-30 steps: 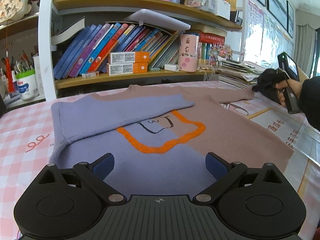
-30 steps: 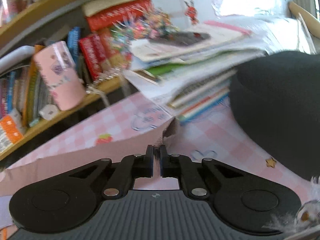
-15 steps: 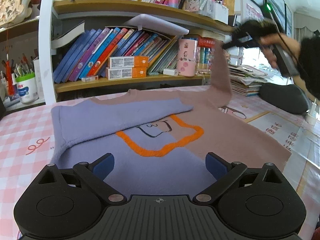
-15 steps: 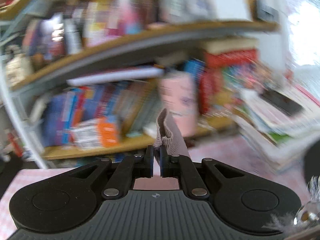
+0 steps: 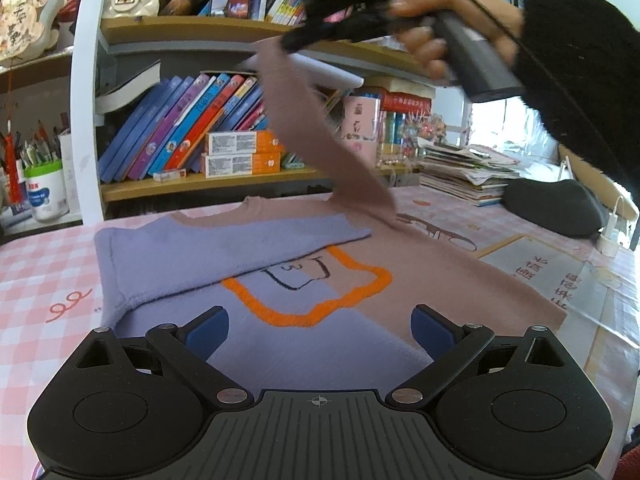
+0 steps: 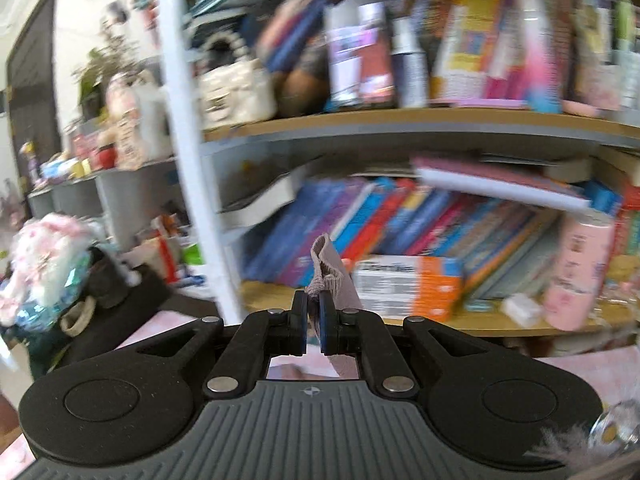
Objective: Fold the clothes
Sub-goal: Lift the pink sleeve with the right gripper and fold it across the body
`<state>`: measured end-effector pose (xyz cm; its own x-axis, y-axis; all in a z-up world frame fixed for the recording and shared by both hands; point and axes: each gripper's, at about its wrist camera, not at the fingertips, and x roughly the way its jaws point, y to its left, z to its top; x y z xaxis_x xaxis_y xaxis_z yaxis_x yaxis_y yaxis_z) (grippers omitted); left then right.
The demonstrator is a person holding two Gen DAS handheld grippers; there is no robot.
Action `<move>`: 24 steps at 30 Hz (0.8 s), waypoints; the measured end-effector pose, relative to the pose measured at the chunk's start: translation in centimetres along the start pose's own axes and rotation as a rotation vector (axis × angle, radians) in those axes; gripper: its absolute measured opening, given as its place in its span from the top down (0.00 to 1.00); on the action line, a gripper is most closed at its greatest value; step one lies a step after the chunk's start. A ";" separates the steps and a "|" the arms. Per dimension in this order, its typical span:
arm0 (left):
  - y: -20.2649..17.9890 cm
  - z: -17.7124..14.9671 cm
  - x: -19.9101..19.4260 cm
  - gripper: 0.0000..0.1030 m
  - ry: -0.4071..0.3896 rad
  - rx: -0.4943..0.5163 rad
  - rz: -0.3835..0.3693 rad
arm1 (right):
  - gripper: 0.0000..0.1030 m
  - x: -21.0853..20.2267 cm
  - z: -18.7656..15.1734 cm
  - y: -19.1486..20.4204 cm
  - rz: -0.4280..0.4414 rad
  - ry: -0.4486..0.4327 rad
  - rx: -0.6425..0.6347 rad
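The left wrist camera is sitting low and close over the pink checked surface (image 5: 44, 276), looking forward across it toward the wooden bookshelf (image 5: 208, 184) behind. The right wrist camera is riding higher, facing the same bookshelf (image 6: 420, 120) nearly level and from nearer, its picture blurring. Both views are sharing the leaning row of blue and purple books (image 5: 176, 128) (image 6: 320, 232) and the orange-and-white boxes (image 5: 240, 154) (image 6: 408, 286).

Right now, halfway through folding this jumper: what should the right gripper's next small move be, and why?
Probably carry the brown knitted sleeve across the chest and lower it: the right gripper holds its cuff aloft, while the lilac sleeve already lies folded.
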<state>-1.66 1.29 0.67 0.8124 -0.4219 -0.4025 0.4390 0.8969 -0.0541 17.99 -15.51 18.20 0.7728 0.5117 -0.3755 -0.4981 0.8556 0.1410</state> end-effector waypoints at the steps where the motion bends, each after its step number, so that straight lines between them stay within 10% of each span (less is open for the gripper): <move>1: 0.0 0.0 -0.1 0.03 -0.003 0.002 -0.002 | 0.95 0.6 -0.2 0.8 0.015 0.011 -0.005; 18: 0.2 -0.1 -0.4 0.03 -0.031 -0.015 -0.040 | 0.94 7.9 -5.8 7.4 0.120 0.212 -0.064; 24: 0.9 -0.1 -0.3 0.03 -0.028 -0.060 -0.048 | 0.66 8.2 -6.7 7.8 0.147 0.213 -0.068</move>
<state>-1.56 2.26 0.63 0.8018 -0.4676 -0.3720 0.4548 0.8814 -0.1278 17.80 -5.13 10.04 0.5932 0.5962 -0.5410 -0.6298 0.7623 0.1495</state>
